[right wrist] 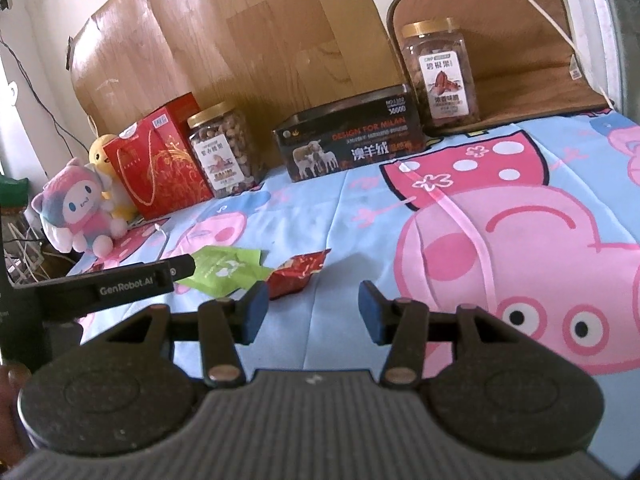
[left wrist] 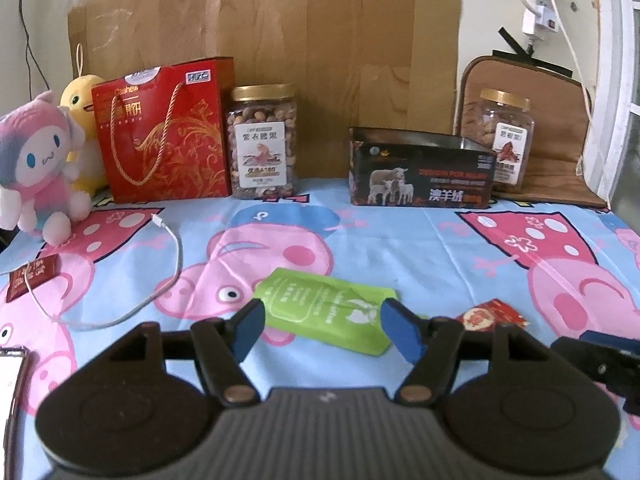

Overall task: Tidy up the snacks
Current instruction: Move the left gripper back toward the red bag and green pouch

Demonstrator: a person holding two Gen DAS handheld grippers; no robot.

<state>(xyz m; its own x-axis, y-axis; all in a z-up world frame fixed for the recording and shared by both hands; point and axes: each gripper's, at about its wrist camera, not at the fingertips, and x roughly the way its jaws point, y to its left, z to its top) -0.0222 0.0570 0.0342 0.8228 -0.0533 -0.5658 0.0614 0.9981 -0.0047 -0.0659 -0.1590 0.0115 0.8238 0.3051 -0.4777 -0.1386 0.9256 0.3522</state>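
A flat green snack pouch (left wrist: 328, 312) lies on the cartoon-print cloth. My left gripper (left wrist: 325, 332) hovers over its near end, open, with one blue pad on each side and neither pressing it. A small red packet (left wrist: 492, 316) lies just right of the pouch. In the right wrist view the same red packet (right wrist: 298, 272) sits just beyond the left fingertip of my right gripper (right wrist: 314, 312), which is open and holds nothing. The green pouch (right wrist: 224, 270) lies left of it, partly behind the left gripper's black body (right wrist: 120, 284).
Along the back stand a red gift bag (left wrist: 164, 132), two nut jars (left wrist: 262, 142) (left wrist: 504, 136) and an open black tin (left wrist: 420, 178). Plush toys (left wrist: 36, 168), a white cable (left wrist: 168, 264), a dark red packet (left wrist: 32, 276) and a phone (left wrist: 10, 380) are at the left.
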